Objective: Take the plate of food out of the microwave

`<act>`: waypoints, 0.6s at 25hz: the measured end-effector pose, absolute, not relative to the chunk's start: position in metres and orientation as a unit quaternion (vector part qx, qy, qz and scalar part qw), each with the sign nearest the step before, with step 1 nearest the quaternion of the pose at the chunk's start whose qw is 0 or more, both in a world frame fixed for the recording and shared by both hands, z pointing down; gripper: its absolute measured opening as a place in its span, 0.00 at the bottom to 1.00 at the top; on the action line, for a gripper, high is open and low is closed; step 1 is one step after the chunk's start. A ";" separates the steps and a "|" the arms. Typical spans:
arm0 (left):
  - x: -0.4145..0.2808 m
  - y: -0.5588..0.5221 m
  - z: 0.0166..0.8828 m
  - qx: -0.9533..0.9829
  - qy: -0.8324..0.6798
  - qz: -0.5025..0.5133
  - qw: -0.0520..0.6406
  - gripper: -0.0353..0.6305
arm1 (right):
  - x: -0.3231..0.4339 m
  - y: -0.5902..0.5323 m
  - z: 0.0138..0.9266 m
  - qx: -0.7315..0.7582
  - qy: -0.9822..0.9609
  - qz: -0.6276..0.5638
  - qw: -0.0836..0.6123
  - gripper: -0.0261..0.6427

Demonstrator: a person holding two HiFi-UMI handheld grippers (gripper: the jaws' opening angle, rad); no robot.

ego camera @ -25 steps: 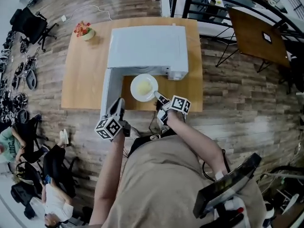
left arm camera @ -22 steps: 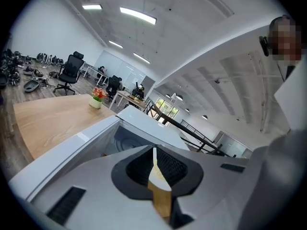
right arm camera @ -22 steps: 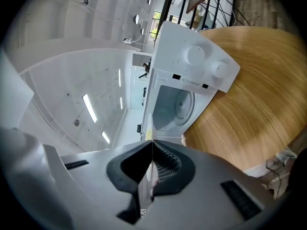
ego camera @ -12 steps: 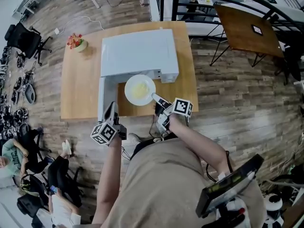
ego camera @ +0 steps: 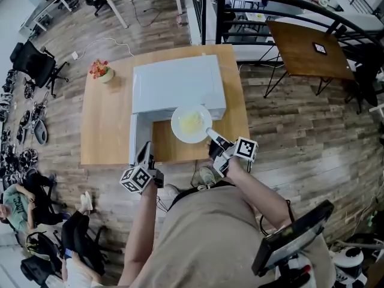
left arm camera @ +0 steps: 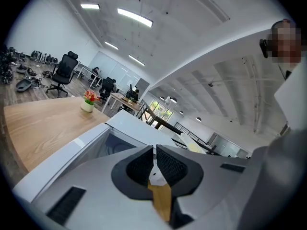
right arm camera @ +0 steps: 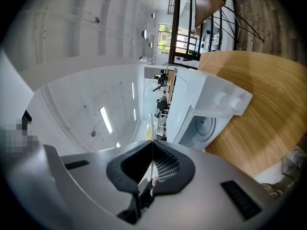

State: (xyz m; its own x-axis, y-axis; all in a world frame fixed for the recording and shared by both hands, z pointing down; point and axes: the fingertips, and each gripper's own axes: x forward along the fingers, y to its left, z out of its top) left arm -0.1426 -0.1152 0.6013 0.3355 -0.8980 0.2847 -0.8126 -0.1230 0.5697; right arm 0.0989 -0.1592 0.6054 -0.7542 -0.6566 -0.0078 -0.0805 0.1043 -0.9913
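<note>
At the table's (ego camera: 105, 119) far left corner stands a small flower pot (ego camera: 101, 71), well apart from the work. The left gripper (ego camera: 146, 147) hangs just beside the outer end of the open microwave door (ego camera: 137, 138); its own view shows the jaws drawn almost together with nothing plainly gripped between them. The white microwave (ego camera: 177, 83) sits mid-table. The plate (ego camera: 177, 125), with pale yellow food (ego camera: 192, 122) on it, is in the air at the mouth of the oven, above the bare wood in front. The right gripper (ego camera: 213, 137) is clamped on the plate's near rim, which shows edge-on as a thin line between its pads. The step in hand looks like the withdrawal itself, nearly finished. The next move probably calls for keeping the plate level, since a one-sided rim pinch could let it tip, then setting it on the table.
</note>
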 end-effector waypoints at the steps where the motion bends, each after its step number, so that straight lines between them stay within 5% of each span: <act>1: -0.145 -0.116 0.600 0.747 -0.573 -0.065 0.331 0.06 | 0.101 -0.160 0.602 -0.264 0.704 -0.614 0.238 0.06; 15: -0.147 -0.111 0.617 0.743 -0.575 -0.049 0.338 0.06 | 0.111 -0.155 0.620 -0.276 0.698 -0.619 0.232 0.06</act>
